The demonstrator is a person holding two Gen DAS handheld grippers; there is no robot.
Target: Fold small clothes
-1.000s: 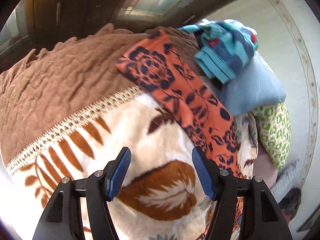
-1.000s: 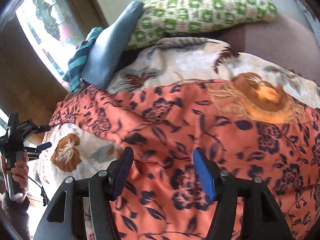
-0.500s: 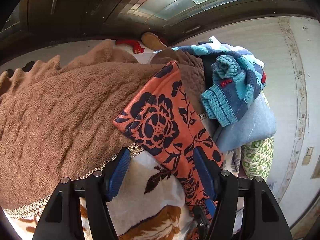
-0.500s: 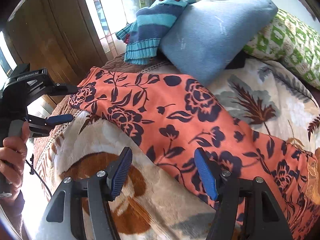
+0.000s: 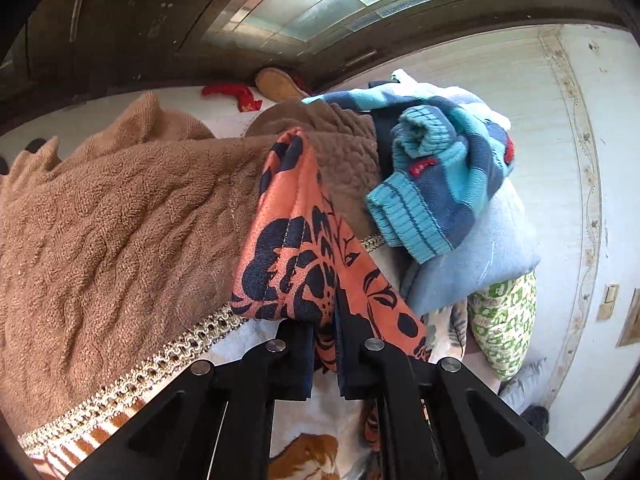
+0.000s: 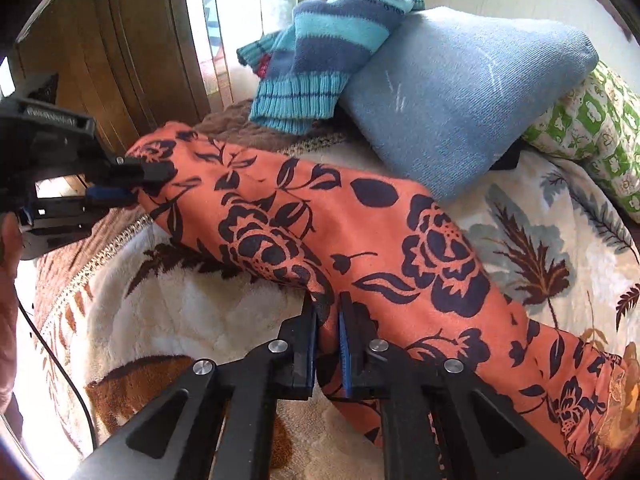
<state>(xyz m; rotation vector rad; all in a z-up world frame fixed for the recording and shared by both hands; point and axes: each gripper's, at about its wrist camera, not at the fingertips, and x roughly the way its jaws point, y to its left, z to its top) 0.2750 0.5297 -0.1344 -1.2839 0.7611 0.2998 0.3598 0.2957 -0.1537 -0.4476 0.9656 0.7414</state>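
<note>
An orange garment with dark blue flowers (image 6: 360, 240) lies stretched across the bed's leaf-patterned blanket (image 6: 192, 312). My left gripper (image 5: 325, 344) is shut on the garment's far end (image 5: 296, 256), near the brown towel-like cover; it also shows in the right wrist view (image 6: 132, 184). My right gripper (image 6: 328, 332) is shut on the garment's near edge, further along its length. The cloth is bunched between both pairs of jaws.
A striped blue knitted garment (image 6: 320, 60) lies on a light blue pillow (image 6: 460, 92), with a green patterned pillow (image 6: 592, 128) behind. A brown textured cover (image 5: 120, 232) is at the bed's end. A wooden wall and window are beyond.
Both grippers went from open to shut on the orange garment. The left moved up to the garment's end, the right to its near edge.
</note>
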